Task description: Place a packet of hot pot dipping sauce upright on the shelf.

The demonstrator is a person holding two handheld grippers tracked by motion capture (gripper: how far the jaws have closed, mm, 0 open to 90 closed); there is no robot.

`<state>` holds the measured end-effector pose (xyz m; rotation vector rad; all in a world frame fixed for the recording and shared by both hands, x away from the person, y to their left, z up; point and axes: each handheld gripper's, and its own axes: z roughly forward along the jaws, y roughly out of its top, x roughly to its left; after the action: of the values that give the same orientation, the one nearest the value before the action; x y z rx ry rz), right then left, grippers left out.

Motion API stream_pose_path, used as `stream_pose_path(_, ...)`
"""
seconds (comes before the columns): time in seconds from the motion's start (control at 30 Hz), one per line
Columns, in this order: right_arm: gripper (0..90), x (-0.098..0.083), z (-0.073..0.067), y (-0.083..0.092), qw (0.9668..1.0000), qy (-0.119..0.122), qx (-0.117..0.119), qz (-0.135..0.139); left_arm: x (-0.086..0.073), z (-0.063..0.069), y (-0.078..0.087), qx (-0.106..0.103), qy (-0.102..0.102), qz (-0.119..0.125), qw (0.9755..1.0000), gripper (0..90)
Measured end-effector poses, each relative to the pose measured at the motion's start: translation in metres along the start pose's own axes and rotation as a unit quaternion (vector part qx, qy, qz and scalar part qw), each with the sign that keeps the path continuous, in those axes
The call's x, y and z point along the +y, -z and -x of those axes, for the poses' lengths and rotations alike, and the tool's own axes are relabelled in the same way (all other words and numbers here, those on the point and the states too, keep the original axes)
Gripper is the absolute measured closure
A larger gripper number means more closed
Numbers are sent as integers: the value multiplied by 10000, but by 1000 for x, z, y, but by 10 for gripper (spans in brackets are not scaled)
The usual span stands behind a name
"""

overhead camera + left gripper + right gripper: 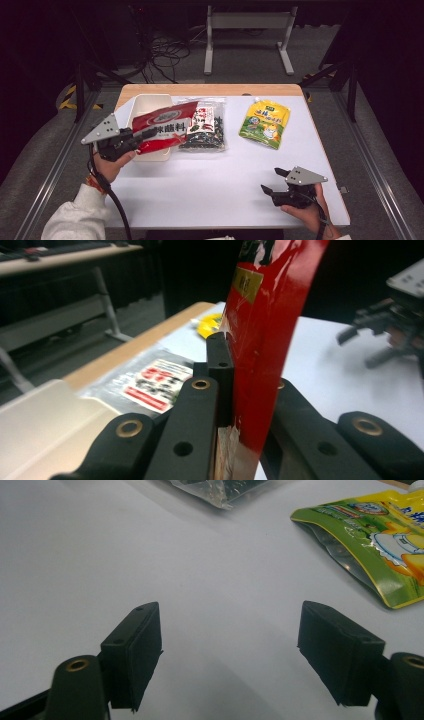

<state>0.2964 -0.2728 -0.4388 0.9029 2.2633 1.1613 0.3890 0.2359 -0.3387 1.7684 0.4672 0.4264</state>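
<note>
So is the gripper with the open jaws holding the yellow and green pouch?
No. The right gripper has nothing between its open jaws, and the yellow and green pouch lies apart on the white table.

A clear plastic bag of dark pieces with a red-and-white label (205, 131) lies flat toward the far side of the white counter with a wooden far edge (220, 185); in the left gripper view its label (156, 385) shows beside the wooden edge. A green-and-yellow spouted pouch (264, 123) lies well apart to its right, tilted, its spout toward the far edge; the right gripper view shows its glossy printed face and silvery side fold (380, 540). Beyond the counter, a grey metal bench frame (247, 35) stands on the carpet, with black cables (167, 55) tangled on the floor left of it.
</note>
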Motion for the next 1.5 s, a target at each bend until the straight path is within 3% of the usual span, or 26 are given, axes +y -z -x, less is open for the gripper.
stream_pose_path(0.27,257,-1,-2,-6,9999,36,33,-95,4,-51,-5,344,32,-158,9993,900)
stream_pose_path(0.7,261,-6,-3,-13,9996,-127,-4,-236,3,-109,-29,425,143,-349,9984,900)
stream_pose_path(0.9,263,-9,-5,-13,9994,-193,-50,-294,-3,-127,-47,377,185,-371,9984,900)
stream_pose_path(1.17,263,-12,-10,-13,9991,-186,-70,-379,-8,-142,-68,323,184,-519,9980,900)
stream_pose_path(1.37,268,-12,-13,-14,9990,-140,-101,-424,-16,-152,-79,329,61,-708,9969,900)
stream_pose_path(1.43,267,-12,-13,-14,9989,-169,-89,-422,-20,-154,-82,340,58,-835,9959,900)
stream_pose_path(1.5,267,-13,-14,-15,9989,-145,-70,-438,-25,-157,-82,352,155,-807,9960,899)
